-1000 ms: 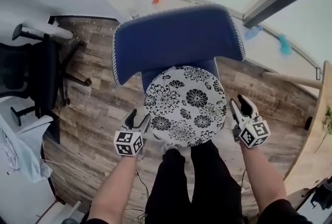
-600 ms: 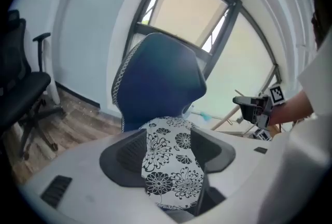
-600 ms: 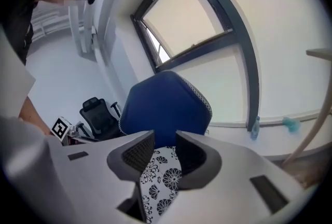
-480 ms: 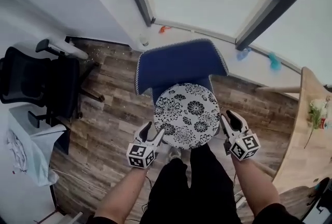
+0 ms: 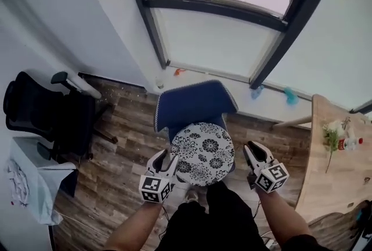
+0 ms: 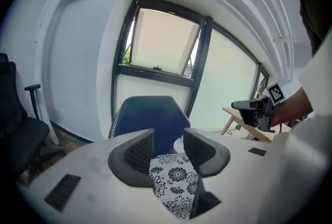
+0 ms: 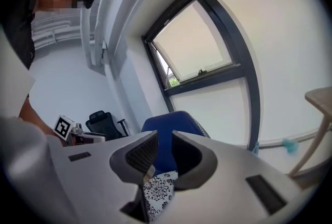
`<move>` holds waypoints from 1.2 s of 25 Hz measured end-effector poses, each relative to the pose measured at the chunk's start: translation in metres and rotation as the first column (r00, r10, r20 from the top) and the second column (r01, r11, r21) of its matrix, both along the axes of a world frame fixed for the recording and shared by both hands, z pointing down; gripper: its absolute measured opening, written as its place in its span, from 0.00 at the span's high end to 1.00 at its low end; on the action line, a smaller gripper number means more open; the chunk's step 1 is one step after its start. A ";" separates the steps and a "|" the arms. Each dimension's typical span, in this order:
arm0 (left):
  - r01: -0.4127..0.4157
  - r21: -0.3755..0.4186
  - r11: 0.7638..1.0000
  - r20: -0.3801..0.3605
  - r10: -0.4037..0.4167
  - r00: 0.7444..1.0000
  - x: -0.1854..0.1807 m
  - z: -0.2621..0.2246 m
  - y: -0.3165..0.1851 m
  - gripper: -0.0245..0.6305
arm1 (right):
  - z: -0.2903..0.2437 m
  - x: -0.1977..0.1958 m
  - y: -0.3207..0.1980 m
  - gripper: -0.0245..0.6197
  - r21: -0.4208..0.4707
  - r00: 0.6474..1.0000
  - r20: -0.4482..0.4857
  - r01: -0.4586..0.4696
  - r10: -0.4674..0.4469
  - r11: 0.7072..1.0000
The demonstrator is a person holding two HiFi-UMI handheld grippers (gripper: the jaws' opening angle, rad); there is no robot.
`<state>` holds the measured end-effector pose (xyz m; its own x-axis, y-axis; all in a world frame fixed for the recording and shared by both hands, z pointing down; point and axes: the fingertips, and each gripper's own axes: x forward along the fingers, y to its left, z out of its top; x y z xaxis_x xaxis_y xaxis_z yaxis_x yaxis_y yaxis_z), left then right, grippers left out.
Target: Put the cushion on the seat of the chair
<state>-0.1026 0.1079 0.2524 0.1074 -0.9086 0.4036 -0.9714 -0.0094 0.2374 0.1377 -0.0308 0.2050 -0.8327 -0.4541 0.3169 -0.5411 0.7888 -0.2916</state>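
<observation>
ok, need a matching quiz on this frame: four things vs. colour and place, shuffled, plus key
Things:
1. cushion
2. chair
3. office chair
4. table

Colour and place:
a. black, by the left wall
b. light wood, at the right edge
c. black-and-white floral, on the seat
d. blue, in front of the window

Pairs: 1-c, 2-d, 3-a, 4-b

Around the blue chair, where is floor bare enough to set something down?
Bare wood floor lies left of the blue chair, up to the black office chair, and right of it, toward the wooden table. Crowded: the floral cushion fills its seat, and the person's legs stand right in front.
</observation>
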 end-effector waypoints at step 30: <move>0.026 0.327 0.945 0.197 -0.095 0.976 -0.027 -0.212 0.037 0.94 | -0.171 -0.001 0.036 0.92 0.244 0.997 0.033 0.053 -0.063 0.968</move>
<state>-0.1293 0.1453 0.0406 -0.0067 -0.9953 0.0966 -0.9996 0.0091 0.0248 0.1370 0.0048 0.0335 -0.8696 -0.4638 0.1691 -0.4841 0.8683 -0.1079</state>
